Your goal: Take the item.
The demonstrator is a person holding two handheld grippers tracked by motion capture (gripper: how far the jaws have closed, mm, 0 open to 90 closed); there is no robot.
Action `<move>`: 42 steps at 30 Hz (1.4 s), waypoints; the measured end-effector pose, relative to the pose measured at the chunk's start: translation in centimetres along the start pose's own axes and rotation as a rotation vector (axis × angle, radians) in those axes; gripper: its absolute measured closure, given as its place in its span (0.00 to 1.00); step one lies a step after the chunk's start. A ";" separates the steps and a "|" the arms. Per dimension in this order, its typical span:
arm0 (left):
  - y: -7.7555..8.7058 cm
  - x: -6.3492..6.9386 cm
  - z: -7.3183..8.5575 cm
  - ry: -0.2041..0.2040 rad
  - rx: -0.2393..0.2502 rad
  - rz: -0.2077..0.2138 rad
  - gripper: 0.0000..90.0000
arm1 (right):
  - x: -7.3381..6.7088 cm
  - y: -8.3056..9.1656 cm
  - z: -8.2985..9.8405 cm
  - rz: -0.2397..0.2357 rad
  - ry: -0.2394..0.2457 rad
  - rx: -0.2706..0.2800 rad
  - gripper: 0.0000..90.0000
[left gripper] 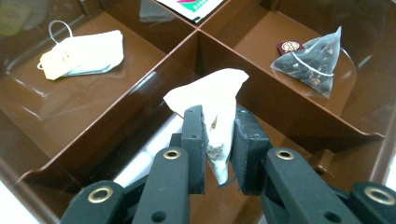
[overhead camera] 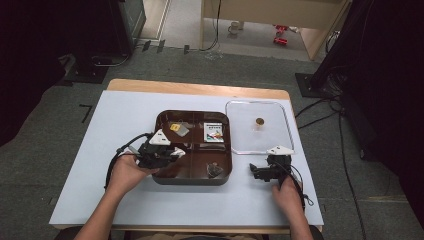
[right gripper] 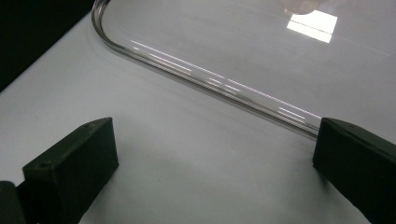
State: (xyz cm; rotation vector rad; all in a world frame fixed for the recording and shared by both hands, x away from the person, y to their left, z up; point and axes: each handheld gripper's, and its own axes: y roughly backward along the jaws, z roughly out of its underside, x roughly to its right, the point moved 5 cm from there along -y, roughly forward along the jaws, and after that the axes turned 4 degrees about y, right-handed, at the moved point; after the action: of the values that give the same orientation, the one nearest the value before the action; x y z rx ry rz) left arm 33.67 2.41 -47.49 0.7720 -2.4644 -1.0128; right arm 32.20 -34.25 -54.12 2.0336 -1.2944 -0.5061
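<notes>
A brown four-compartment tray [overhead camera: 192, 179] sits mid-table. My left gripper [left gripper: 218, 151] is shut on a white paper tea bag [left gripper: 219, 95], held a little above the tray's near-left compartment [left gripper: 140, 163]; in the high view the left gripper [overhead camera: 159, 152] hovers over the tray's left edge. A flat tea bag with a yellow tag [left gripper: 84, 53] lies in the far-left compartment. A pyramid tea bag [left gripper: 313, 63] rests in the near-right one, and a printed sachet [overhead camera: 214, 131] in the far-right. My right gripper [right gripper: 215, 163] stands open over the white mat, just short of the clear lid's rim [right gripper: 210, 79].
The clear lid [overhead camera: 260, 127] with a small round knob [overhead camera: 259, 121] lies right of the tray. A white mat [overhead camera: 120, 120] covers the wooden table. Cables trail from both grippers. Beyond the table lie dark floor, stands and cords.
</notes>
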 end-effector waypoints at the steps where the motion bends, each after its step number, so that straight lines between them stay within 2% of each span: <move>1: 0.0 0.0 0.0 0.000 0.000 0.000 0.86 | 0.0 0.0 0.0 0.000 0.000 0.000 0.00; 23: 4.0 -1.2 1.3 0.051 0.049 -0.033 0.86 | 0.0 0.0 0.0 -0.003 -0.002 -0.004 0.00; 30: 5.2 -2.3 2.0 0.076 0.057 -0.043 0.86 | 0.0 0.0 0.0 -0.003 -0.003 -0.003 0.00; 35: 6.5 -3.3 2.3 0.111 0.089 -0.067 0.86 | 0.0 0.0 0.0 -0.003 -0.002 -0.004 0.00; 42: 7.6 -4.4 3.0 0.145 0.104 -0.096 0.86 | 0.0 0.0 0.0 -0.003 -0.002 -0.004 0.00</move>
State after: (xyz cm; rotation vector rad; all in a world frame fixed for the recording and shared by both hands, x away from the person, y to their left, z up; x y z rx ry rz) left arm 32.96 11.17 -44.56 0.9693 -2.3896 -0.8348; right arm 32.20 -34.25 -54.12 2.0327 -1.2914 -0.5119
